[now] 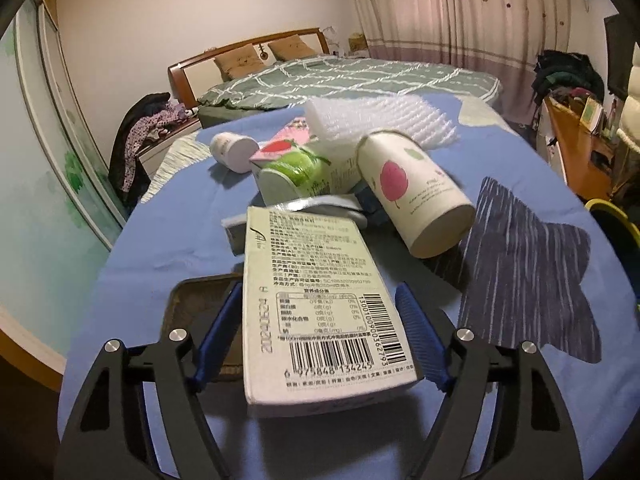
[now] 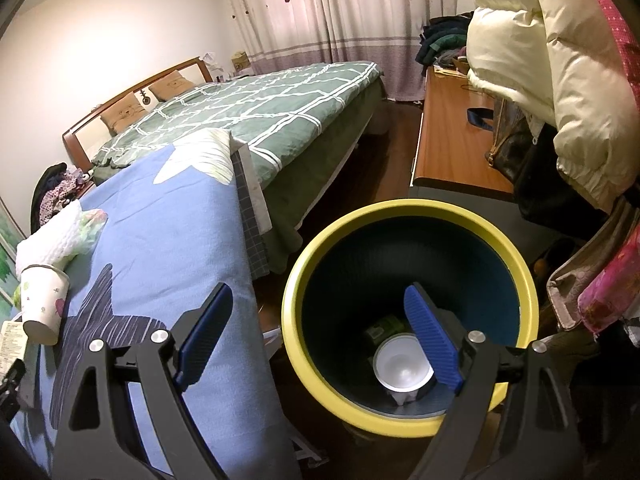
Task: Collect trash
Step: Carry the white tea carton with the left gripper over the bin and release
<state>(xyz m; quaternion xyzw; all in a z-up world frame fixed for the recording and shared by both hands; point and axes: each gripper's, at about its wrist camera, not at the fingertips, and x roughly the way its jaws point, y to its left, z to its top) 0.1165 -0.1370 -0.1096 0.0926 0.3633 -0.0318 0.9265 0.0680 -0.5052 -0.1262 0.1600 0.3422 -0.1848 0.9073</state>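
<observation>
A white carton with barcodes lies between the blue pads of my left gripper, and both pads rest against its sides. Behind it on the blue tablecloth lie a paper cup on its side, a green-and-white carton, a white bottle, a pink packet and bubble wrap. My right gripper stands open and holds nothing. It hangs over the yellow-rimmed bin, which holds a white cup and a green box.
A dark tray lies under the left pad. The bin stands on the floor just right of the table edge. Beyond are a bed, a wooden desk and a hanging puffy coat.
</observation>
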